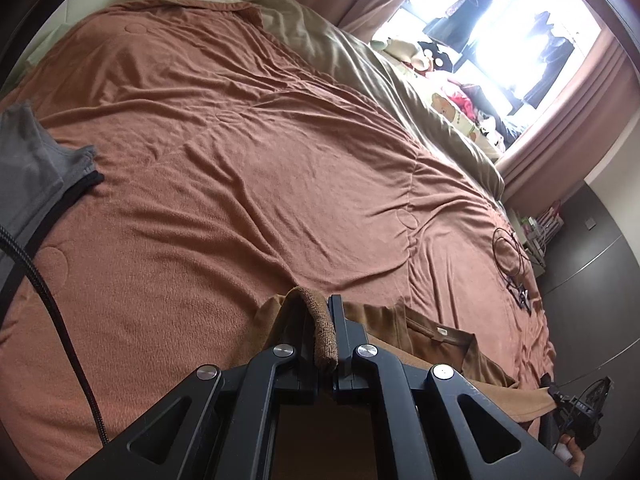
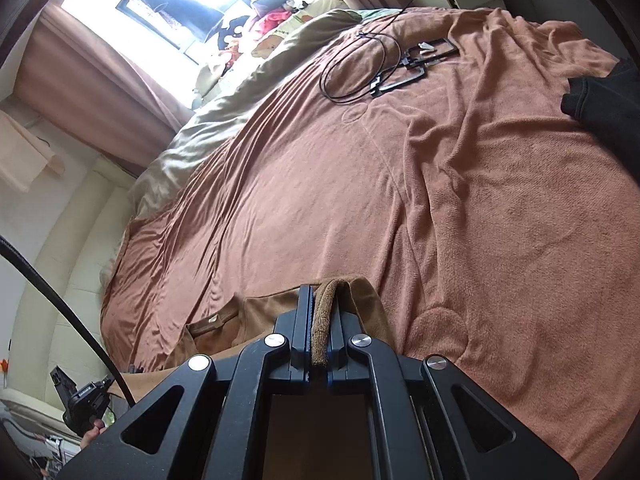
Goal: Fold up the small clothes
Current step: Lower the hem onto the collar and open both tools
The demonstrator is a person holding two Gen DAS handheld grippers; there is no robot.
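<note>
A brown shirt [image 1: 436,340] with a neck label lies along the near edge of the bed. My left gripper [image 1: 318,308] is shut on a rolled edge of it, and a brown ribbed fold sticks up between the fingers. In the right wrist view the same brown shirt [image 2: 256,312] stretches to the left. My right gripper [image 2: 322,300] is shut on another ribbed edge of it. Each wrist view catches the other gripper low at its edge: the right one [image 1: 580,408] and the left one [image 2: 84,400].
A rust-brown blanket [image 1: 248,152] covers the bed. Grey and black clothes [image 1: 36,168] lie at the left, a black garment [image 2: 604,100] at the right. A coiled cable with clips [image 2: 384,64] rests on the blanket. Beige duvet [image 1: 384,80], curtains and a bright window stand behind.
</note>
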